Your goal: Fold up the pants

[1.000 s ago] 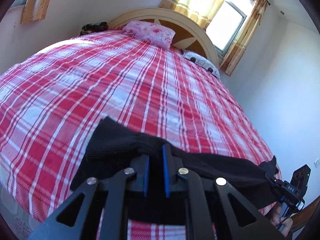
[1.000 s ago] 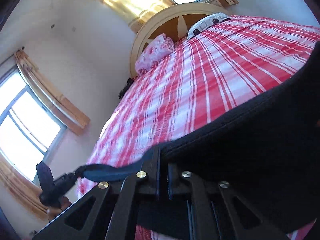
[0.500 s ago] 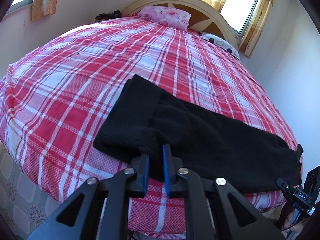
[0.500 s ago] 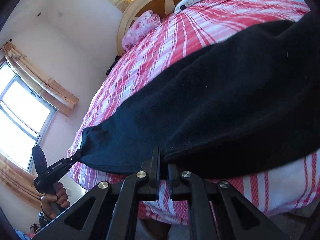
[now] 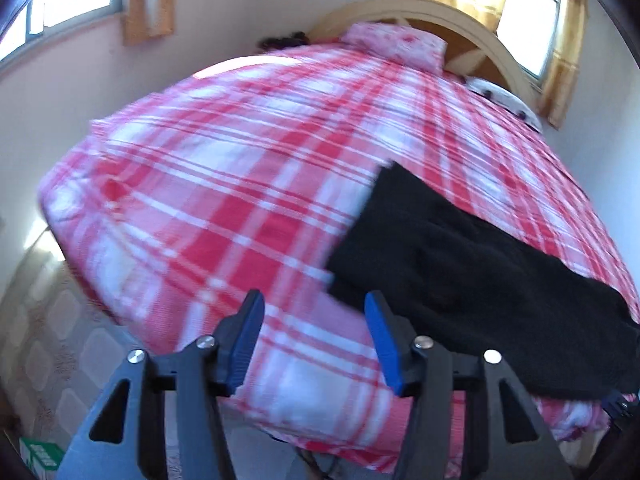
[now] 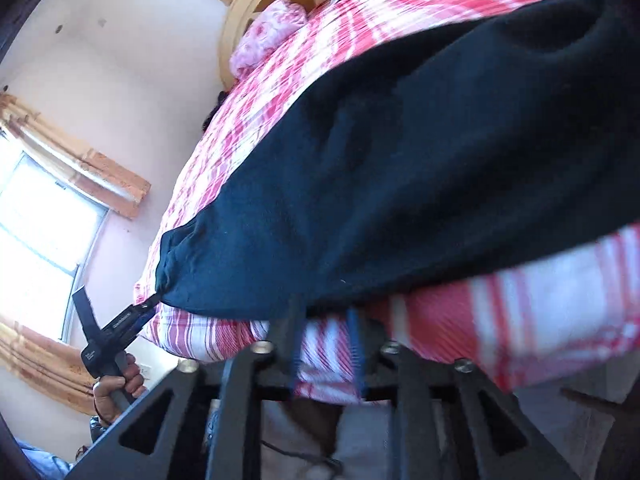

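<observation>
A home bedroom: a wide bed [image 5: 240,184] under a red-and-white plaid cover fills the room, with an arched cream headboard [image 5: 460,28], a pink floral pillow [image 5: 396,44], yellow-curtained windows [image 5: 528,32], pale pink walls [image 6: 132,92] and a patterned tile floor [image 5: 52,336].

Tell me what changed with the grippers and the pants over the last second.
Both grippers let go. The left gripper, shut on the black pants before, now stands open and has swung left, clear of the fabric. The right gripper has also opened below the pants' edge. The pants, held up a second ago, now lie flat on the plaid bedspread. The pink pillow stayed put.
</observation>
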The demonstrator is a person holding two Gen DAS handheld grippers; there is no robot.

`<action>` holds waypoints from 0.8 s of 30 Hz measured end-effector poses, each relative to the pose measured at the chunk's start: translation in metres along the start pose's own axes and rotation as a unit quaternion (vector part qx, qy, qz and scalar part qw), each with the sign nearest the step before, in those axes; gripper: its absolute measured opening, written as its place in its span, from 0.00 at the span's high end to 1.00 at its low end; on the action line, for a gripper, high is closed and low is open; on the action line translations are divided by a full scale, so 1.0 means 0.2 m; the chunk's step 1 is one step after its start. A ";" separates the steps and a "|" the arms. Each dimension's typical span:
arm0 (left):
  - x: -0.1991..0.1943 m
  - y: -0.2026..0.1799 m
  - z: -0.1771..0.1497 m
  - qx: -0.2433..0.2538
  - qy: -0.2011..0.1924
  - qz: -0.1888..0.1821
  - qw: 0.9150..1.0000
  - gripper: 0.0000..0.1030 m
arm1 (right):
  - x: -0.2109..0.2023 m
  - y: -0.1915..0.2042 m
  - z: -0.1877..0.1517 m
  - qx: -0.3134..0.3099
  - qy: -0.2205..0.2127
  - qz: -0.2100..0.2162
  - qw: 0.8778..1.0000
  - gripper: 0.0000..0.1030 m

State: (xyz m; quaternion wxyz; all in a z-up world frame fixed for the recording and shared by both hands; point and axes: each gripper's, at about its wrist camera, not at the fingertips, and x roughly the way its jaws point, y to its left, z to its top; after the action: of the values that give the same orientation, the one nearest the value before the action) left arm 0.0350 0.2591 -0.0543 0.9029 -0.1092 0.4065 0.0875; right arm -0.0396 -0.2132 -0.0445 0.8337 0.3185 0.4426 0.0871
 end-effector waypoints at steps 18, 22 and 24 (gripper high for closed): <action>0.07 -0.55 0.13 0.100 -0.049 -0.065 0.992 0.47 | 0.67 0.51 0.70 -0.106 0.127 0.141 0.976 0.68; 0.12 -0.56 0.01 0.119 -0.029 -0.037 0.992 0.47 | 0.85 0.56 0.69 -0.157 0.156 0.096 0.970 0.68; 0.16 -0.53 -0.05 0.112 -0.019 -0.026 0.993 0.47 | 0.87 0.59 0.66 -0.197 0.158 0.081 0.964 0.68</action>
State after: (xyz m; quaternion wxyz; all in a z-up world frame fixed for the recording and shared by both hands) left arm 0.0760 0.1566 -0.0712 0.9191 -0.0162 0.3933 0.0198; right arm 0.1839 -0.1057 -0.0384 0.7893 0.1651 0.5160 0.2891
